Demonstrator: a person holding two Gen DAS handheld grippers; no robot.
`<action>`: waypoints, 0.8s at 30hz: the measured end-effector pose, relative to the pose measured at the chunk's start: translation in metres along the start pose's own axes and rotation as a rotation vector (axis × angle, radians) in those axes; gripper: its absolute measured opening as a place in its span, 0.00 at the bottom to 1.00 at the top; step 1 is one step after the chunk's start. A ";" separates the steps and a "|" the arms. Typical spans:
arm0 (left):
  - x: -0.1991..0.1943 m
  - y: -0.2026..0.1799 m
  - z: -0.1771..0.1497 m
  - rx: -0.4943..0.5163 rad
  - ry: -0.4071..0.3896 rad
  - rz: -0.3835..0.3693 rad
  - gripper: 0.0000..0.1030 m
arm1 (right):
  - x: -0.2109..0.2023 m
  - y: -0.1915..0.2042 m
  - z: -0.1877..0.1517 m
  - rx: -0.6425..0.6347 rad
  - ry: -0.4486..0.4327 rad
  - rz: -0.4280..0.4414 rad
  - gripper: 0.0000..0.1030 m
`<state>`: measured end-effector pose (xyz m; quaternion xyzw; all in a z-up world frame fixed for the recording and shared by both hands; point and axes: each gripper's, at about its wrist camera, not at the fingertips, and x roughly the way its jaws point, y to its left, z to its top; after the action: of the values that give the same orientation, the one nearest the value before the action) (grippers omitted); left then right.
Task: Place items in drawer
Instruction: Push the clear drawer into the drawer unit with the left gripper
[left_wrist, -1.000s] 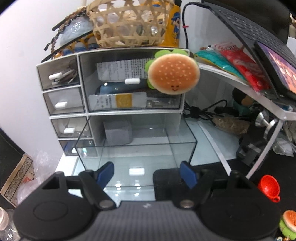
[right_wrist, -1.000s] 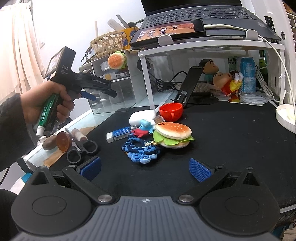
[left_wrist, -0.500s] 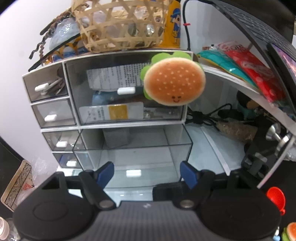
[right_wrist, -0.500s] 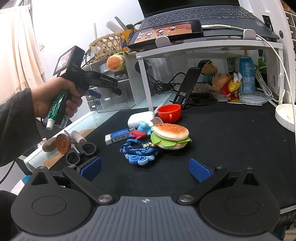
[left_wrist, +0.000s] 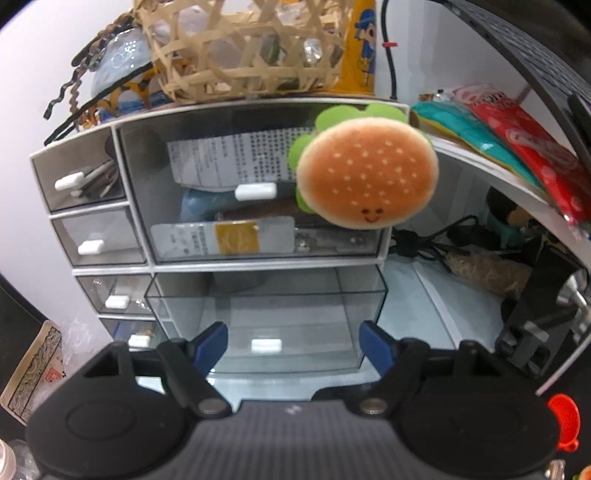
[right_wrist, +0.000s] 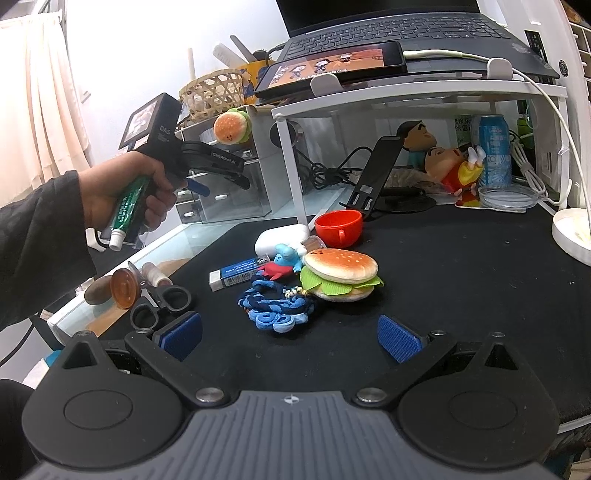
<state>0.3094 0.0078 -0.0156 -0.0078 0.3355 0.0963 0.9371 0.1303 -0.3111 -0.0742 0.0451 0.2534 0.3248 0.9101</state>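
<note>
The left gripper (left_wrist: 293, 341) is held with its two blue pads spread wide apart, and nothing is pinched between them. It is pointed at a clear drawer (left_wrist: 266, 317) that is pulled out of the bottom of a small drawer cabinet (left_wrist: 382, 254). The drawer looks bare inside, and a white handle (left_wrist: 266, 345) is seen on its front. A small burger toy (left_wrist: 365, 177) with a smiley face is seen up by the cabinet's top right corner. A woven basket (left_wrist: 240, 48) is set on top of the cabinet.

From the right wrist view, the left gripper is seen gripped by a hand (right_wrist: 129, 192), and a green tube (right_wrist: 127, 210) is held in the same hand, against the grip.

The right gripper (right_wrist: 290, 334) is also spread wide, with nothing between its pads. It is held above a black mat (right_wrist: 461, 280). A big burger toy (right_wrist: 340, 273) is lying on the mat ahead of it, touching a blue knitted thing (right_wrist: 275, 308). Close by are a small blue figure (right_wrist: 286, 258), an eraser (right_wrist: 238, 273), a red cup (right_wrist: 338, 227) and a white case (right_wrist: 280, 238). Black scissors (right_wrist: 159, 302) are lying further left.
</note>
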 end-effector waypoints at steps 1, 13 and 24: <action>0.001 0.000 0.001 0.000 0.000 0.001 0.78 | 0.000 0.000 0.000 0.000 0.000 0.000 1.00; 0.014 -0.003 0.010 0.009 -0.001 0.010 0.78 | 0.000 0.001 0.000 -0.004 -0.005 -0.005 1.00; 0.016 -0.008 0.012 0.030 0.007 0.022 0.78 | 0.001 0.001 0.000 -0.008 -0.008 -0.010 1.00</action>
<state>0.3307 0.0043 -0.0167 0.0098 0.3403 0.1014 0.9348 0.1299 -0.3097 -0.0744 0.0417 0.2485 0.3211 0.9129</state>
